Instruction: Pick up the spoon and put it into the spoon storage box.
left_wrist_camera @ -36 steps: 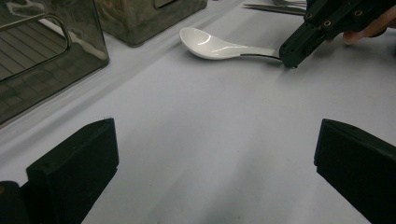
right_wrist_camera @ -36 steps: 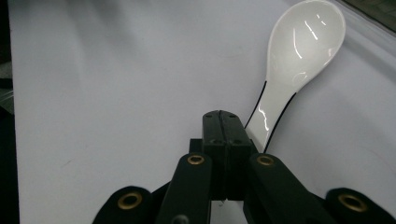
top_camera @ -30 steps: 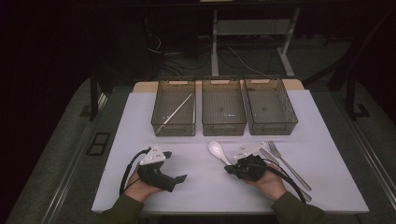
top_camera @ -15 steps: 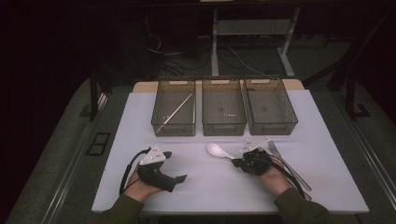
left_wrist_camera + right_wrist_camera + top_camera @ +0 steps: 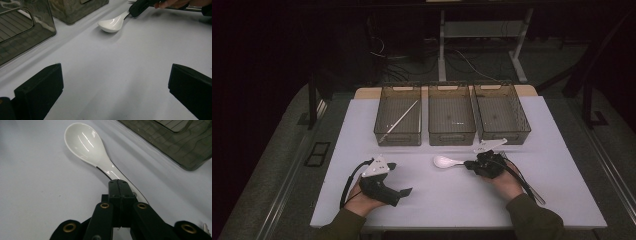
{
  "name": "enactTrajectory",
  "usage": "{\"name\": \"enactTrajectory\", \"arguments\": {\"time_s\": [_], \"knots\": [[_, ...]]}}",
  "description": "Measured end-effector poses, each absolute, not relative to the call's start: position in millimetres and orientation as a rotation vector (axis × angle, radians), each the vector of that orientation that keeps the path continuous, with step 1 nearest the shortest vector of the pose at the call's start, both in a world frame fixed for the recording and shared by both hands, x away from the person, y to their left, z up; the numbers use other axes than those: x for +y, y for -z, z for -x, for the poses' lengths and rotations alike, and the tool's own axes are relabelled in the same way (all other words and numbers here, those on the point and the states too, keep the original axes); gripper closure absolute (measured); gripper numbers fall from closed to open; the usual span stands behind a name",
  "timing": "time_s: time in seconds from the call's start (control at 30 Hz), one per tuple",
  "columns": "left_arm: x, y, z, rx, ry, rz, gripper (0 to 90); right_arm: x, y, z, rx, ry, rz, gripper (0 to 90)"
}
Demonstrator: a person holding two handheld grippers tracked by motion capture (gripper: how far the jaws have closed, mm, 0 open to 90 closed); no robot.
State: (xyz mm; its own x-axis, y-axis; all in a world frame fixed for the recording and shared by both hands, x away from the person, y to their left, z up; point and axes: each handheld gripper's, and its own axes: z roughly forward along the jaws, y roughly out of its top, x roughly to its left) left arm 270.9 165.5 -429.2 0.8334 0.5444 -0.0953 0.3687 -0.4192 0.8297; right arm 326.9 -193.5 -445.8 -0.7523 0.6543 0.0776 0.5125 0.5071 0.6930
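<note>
Your right tool (image 5: 119, 185) clamped on white spoon (image 5: 86, 146) handle, spoon low over table (image 5: 452, 200), in front of middle bin (image 5: 451, 116). Your left tool (image 5: 115, 85) wide apart, nothing between jaws.

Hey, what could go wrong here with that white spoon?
The right tongs pinch the white spoon only at its handle end, so the glossy spoon might swivel or slip out. The bins stand just beyond it, so the bowl might knock a rim. The left tongs rest open, too far off to help.
</note>
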Motion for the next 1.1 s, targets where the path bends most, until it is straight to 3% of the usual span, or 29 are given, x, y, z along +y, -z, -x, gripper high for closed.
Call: {"name": "enactTrajectory", "arguments": {"time_s": [0.13, 0.5, 1.1], "knots": [[165, 429, -271, 0.667, -0.232, -2.058, 0.0, -196, 441, -326, 2.549, -1.157, -1.003, 89.3], [164, 431, -271, 0.668, -0.227, -2.065, 0.0, -194, 424, -334, 2.537, -1.333, -0.992, 54.8], [164, 432, -272, 0.666, -0.216, -2.067, 0.0, -161, 437, -362, 2.604, -1.288, -0.961, 50.1]]}}
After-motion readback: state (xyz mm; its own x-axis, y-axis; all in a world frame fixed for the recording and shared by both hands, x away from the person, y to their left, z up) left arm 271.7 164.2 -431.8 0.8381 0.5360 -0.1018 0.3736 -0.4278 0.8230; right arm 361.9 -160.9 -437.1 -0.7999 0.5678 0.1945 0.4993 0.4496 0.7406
